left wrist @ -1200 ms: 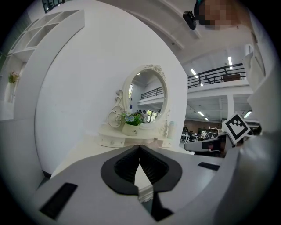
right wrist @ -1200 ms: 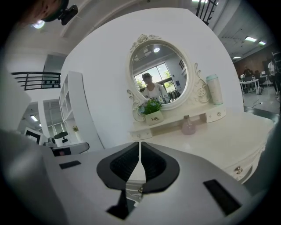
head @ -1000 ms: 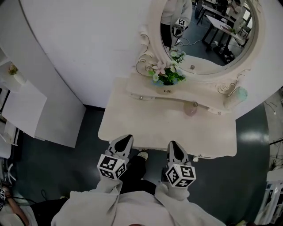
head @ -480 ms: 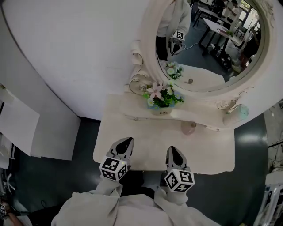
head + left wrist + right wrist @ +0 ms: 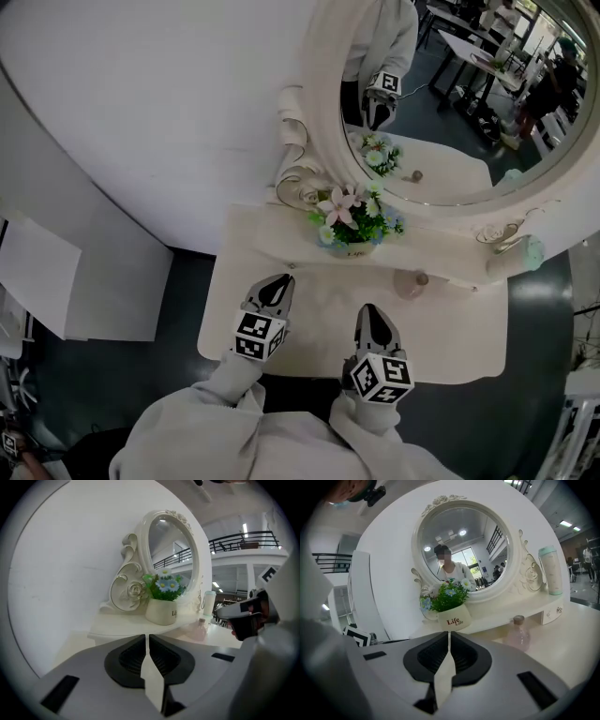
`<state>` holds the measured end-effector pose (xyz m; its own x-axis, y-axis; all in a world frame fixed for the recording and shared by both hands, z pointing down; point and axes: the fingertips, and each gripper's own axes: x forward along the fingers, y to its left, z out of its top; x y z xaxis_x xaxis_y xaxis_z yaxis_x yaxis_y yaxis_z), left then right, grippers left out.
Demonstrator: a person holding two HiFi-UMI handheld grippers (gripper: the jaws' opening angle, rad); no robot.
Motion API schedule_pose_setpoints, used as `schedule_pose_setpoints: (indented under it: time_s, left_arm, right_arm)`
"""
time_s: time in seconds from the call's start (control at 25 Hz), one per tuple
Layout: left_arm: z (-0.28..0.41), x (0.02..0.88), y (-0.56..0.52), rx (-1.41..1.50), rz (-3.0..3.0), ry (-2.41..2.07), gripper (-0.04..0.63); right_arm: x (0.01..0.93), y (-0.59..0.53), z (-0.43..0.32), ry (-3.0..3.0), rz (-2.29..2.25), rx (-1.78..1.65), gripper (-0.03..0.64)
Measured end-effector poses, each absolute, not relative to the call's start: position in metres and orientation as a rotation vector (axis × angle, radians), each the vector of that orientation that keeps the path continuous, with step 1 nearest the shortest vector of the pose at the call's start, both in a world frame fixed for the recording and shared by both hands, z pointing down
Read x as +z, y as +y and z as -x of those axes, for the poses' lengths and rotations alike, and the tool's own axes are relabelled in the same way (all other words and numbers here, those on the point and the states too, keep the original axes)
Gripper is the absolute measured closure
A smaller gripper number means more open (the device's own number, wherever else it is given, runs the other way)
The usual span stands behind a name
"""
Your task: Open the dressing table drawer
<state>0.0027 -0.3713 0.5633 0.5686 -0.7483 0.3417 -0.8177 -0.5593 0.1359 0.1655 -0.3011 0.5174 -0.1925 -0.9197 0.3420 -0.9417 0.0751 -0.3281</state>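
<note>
The cream dressing table (image 5: pixel 459 328) stands against the white wall under its oval mirror (image 5: pixel 469 84). Its front drawer is hidden below the tabletop edge in the head view. A small shelf drawer with a knob (image 5: pixel 553 613) shows in the right gripper view. My left gripper (image 5: pixel 272 292) hovers over the left front of the tabletop, jaws shut and empty (image 5: pixel 146 637). My right gripper (image 5: pixel 373 323) hangs over the middle front, jaws also shut with nothing in them (image 5: pixel 449 634). Both point toward the flower pot (image 5: pixel 354 246).
A pink bottle (image 5: pixel 410 283) stands on the tabletop ahead of the right gripper. A mint tumbler (image 5: pixel 525 255) sits on the raised shelf at the right. A white cabinet (image 5: pixel 37 272) stands to the left on the dark floor (image 5: pixel 178 281).
Both grippers have come forward from the table's front edge to over the tabletop, the left one further. Both stayed shut.
</note>
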Motion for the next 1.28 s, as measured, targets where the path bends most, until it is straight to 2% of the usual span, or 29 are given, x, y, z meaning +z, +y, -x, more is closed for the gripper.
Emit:
schedule_pose_setpoints:
  time_s: [0.2,0.32,0.48,0.64,0.84,0.92,1.0,1.28]
  left_arm:
    - [-0.003,0.599,-0.390,0.428,-2.446,-1.302,0.567]
    - [-0.004,0.615,-0.400,0.435,-2.391,-1.299,0.435]
    - [-0.012,0.632,-0.406,0.489,-2.340,-1.301,0.387]
    - [-0.006,0.634,-0.416,0.501,-2.299,-1.403,0.387]
    - [-0.002,0.636,-0.415,0.535,-2.274,-1.459,0.449]
    - [-0.002,0.636,-0.415,0.540,-2.275,-1.462,0.448]
    - [-0.005,0.635,-0.415,0.553,-2.282,-1.463,0.495]
    - [-0.007,0.635,-0.413,0.552,-2.300,-1.476,0.497]
  right_arm:
    - [0.531,-0.315,-0.167,-2.221,-1.956,0.774,0.575]
    - [0.535,-0.322,-0.164,-2.202,-1.946,0.789,0.575]
    - [0.542,-0.325,-0.163,-2.173,-1.933,0.820,0.575]
    - [0.544,-0.324,-0.160,-2.163,-1.921,0.820,0.575]
    - [0.546,-0.321,-0.162,-2.149,-1.931,0.825,0.575]
    - [0.544,-0.321,-0.162,-2.149,-1.931,0.819,0.575]
    - [0.543,-0.320,-0.162,-2.150,-1.930,0.816,0.575]
    - [0.544,-0.314,-0.160,-2.160,-1.906,0.813,0.575]
